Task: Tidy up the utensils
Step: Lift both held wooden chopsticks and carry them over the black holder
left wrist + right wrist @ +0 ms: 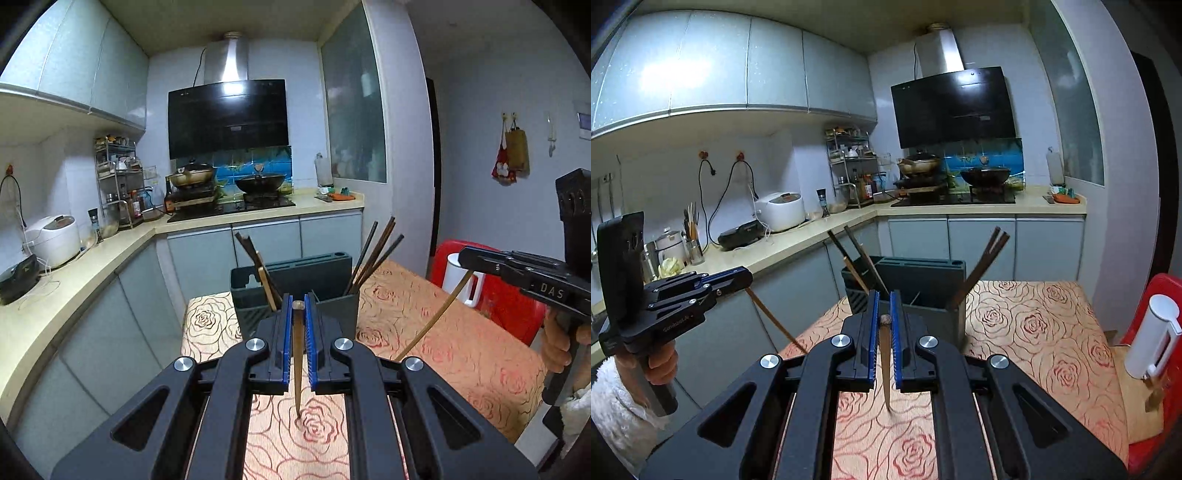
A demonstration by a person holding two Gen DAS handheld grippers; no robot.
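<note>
A rose-patterned beige tablecloth (1034, 325) covers the table. Beside it, a white plastic jug (1154, 339) stands on a red plastic stool (1160, 291). On the pale countertop (820, 229) sit a white rice cooker (781, 210) and a tiered metal spice rack (851, 170). A black glass range hood (955, 105) hangs above two dark woks (984, 175).

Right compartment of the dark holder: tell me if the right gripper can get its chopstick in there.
Probably yes. The right gripper is shut on a chopstick, and the utensil holder stands straight ahead; its right compartment's chopsticks lean aside, leaving room.
</note>
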